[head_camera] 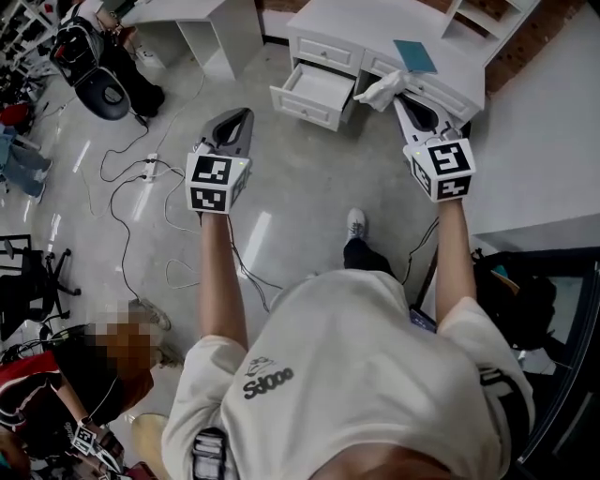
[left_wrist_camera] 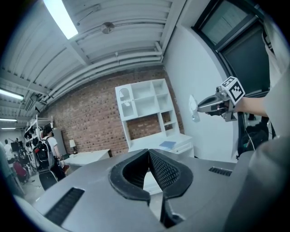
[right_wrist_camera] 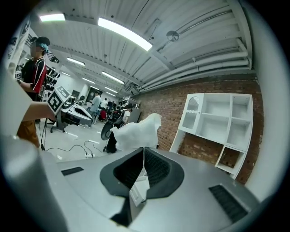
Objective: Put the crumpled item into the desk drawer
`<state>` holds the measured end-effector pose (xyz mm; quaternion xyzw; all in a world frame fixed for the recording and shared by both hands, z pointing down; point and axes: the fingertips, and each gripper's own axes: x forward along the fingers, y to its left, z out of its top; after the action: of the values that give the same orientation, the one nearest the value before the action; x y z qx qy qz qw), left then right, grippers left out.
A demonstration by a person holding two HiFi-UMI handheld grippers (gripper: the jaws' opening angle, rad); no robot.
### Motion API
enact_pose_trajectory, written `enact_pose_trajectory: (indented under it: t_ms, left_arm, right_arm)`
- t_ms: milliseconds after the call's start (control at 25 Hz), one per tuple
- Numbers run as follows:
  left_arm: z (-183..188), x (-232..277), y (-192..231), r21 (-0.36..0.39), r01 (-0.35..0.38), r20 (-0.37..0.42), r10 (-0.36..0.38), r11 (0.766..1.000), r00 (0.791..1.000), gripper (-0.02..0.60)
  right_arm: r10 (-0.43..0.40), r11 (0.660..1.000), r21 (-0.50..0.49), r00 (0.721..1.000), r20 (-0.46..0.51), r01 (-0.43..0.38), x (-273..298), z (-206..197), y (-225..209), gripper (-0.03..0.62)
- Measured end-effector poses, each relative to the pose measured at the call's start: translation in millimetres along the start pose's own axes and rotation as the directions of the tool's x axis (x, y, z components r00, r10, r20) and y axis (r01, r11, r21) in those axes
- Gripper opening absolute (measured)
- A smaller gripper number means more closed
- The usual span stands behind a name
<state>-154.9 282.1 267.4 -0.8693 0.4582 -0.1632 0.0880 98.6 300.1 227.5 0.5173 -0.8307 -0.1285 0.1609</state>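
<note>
Though perhaps tissue, crumpled white wad [head_camera: 380, 92] in clenched right tool [head_camera: 401, 101]; left tool [head_camera: 242, 117] clenched, empty.

- The white bench [head_camera: 361, 26] stood at the far end of the floor, against a brick wall, with one drawer [head_camera: 314, 89] on its left side pulled open.
- A flat blue item [head_camera: 413, 54] lay on the bench top, toward its right.
- A white shelf unit [left_wrist_camera: 149, 106] stood at the back of the bench top.
- The grey floor [head_camera: 300, 197] carried loose cables [head_camera: 117, 211] and a white power strip [head_camera: 150, 167], well apart from the bench.
</note>
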Motion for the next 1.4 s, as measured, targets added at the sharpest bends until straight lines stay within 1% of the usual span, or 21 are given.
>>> enact_pose_trajectory:
  t_ms: [200, 280, 400, 600, 720, 960, 1200, 1400]
  left_arm:
    - [-5.0, 57.6, 13.9, 0.008, -0.021, -0.036, 0.022, 1.000, 0.999, 0.018]
    - [-0.2, 82.2, 21.8, 0.008, -0.032, -0.045, 0.032, 0.999, 0.998, 0.017]
    - [3.4, 121.8, 32.6, 0.002, -0.054, -0.064, 0.054, 0.999, 0.996, 0.017]
    - [10.1, 187.2, 51.0, -0.008, -0.103, -0.111, 0.102, 0.995, 0.989, 0.017]
    - [18.0, 224.7, 50.6, -0.009, -0.116, -0.126, 0.114, 0.993, 0.986, 0.018]
    - [29.0, 293.7, 44.3, -0.020, -0.134, -0.148, 0.129, 0.991, 0.980, 0.017]
    - [36.4, 337.0, 46.4, -0.026, -0.153, -0.166, 0.147, 0.988, 0.975, 0.018]
    - [29.8, 350.0, 61.1, -0.043, -0.183, -0.183, 0.172, 0.982, 0.968, 0.018]
  right_arm:
    - [0.024, 1.000, -0.011, 1.000, 0.008, -0.024, 51.6, -24.1, -37.2, 0.011]
    - [0.024, 0.999, -0.025, 1.000, 0.010, -0.024, 73.1, -28.3, -59.8, 0.011]
    - [0.035, 0.999, -0.020, 0.999, 0.015, -0.035, 108.6, -38.6, -96.1, 0.011]
    - [0.087, 0.996, -0.018, 0.996, 0.004, -0.087, 168.0, -58.5, -150.6, 0.011]
    - [0.115, 0.993, -0.024, 0.993, -0.008, -0.115, 194.5, -73.9, -182.2, 0.011]
    - [0.147, 0.989, -0.024, 0.989, -0.018, -0.147, 234.3, -103.1, -240.8, 0.011]
    - [0.196, 0.979, -0.048, 0.980, -0.028, -0.198, 271.9, -115.7, -275.9, 0.011]
    - [0.229, 0.972, -0.041, 0.973, -0.034, -0.230, 298.9, -124.8, -280.2, 0.011]
